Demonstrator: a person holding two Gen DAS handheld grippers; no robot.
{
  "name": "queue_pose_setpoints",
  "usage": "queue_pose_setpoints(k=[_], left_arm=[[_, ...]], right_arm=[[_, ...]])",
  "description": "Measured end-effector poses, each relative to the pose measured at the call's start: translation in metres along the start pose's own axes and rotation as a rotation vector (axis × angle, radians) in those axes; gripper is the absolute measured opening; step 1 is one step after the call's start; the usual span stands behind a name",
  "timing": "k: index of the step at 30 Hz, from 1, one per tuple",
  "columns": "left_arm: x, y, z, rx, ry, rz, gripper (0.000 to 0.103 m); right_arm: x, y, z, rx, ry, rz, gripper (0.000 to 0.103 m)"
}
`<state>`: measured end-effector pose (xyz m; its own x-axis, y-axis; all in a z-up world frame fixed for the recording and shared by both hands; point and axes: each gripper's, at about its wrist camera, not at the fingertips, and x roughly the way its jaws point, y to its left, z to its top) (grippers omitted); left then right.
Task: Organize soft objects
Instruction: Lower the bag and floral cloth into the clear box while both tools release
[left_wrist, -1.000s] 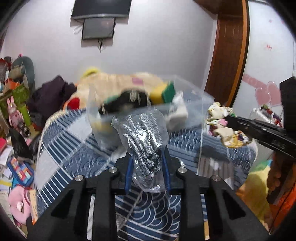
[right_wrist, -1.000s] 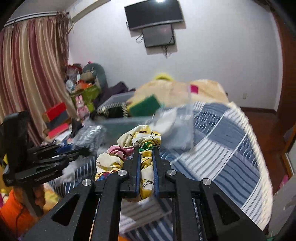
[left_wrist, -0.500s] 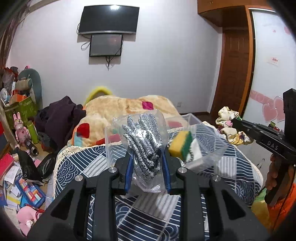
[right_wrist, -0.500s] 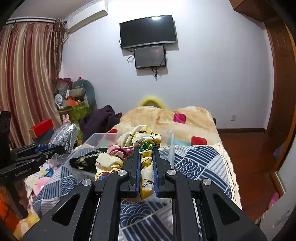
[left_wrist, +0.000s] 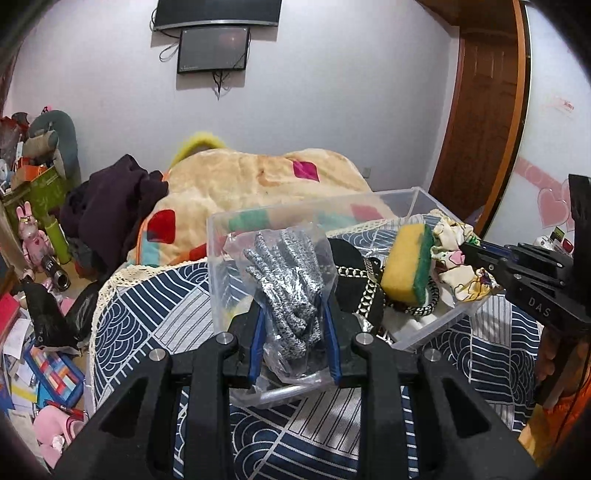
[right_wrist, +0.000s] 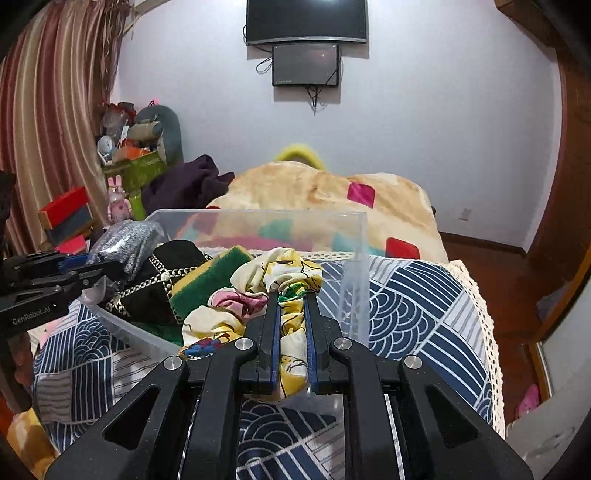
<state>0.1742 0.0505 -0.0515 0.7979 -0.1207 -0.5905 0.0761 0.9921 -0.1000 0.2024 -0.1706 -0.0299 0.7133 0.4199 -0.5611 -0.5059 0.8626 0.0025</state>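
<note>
Lettering shows on both tools: "DAS" in pale capitals on the body of the right gripper (left_wrist: 476, 254) as the left wrist view catches it from the side, and "GenRobot.AI" on the left gripper (right_wrist: 110, 271) in the right wrist view.

The left gripper (left_wrist: 293, 314) is clenched on a clear plastic bag of silver-grey gloves (left_wrist: 286, 280), the bag pinched between its blue-lined fingers (left_wrist: 256, 343) and standing upright above them. The bag sits at the near left wall of the clear plastic bin (left_wrist: 218, 266), which rests on the blue-and-white patterned bedspread (left_wrist: 147, 299).

The right gripper (right_wrist: 291, 310) grasps a yellow printed cloth (right_wrist: 280, 275) with cartoon figures and pink patches, bunched up at the bin's near rim (right_wrist: 258, 212).

Inside the bin lie a yellow sponge with green scouring side (left_wrist: 406, 266), leaning tilted on a black pouch with a gold chain (left_wrist: 354, 273); something white lies beneath them, too hidden to name.

Beyond the bin a tan blanket with coloured squares (right_wrist: 317, 188) covers the bed. A small dark screen (right_wrist: 306, 64) hangs on the wall under a larger curved one (right_wrist: 306, 20); its tiny label is unreadable.
</note>
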Motion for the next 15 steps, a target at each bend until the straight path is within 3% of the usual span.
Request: queue_pose_setpoints(k=[4, 6, 11, 15], left_arm=[[0.006, -0.005, -0.003, 0.032, 0.024, 0.019, 0.034], [0.006, -0.009, -0.006, 0.053, 0.034, 0.040, 0.047], [-0.007, -0.014, -0.010, 0.066, 0.007, 0.048, 0.058], [-0.023, -0.016, -0.008, 0.062, -0.027, 0.059, 0.062]], right_arm=[[0.004, 0.001, 0.002, -0.018, 0.024, 0.002, 0.013], [0.002, 0.001, 0.003, -0.026, 0.028, -0.011, 0.015], [-0.003, -0.003, 0.004, -0.019, 0.027, -0.018, 0.036], [-0.014, -0.004, 0.004, -0.020, 0.000, -0.023, 0.045]])
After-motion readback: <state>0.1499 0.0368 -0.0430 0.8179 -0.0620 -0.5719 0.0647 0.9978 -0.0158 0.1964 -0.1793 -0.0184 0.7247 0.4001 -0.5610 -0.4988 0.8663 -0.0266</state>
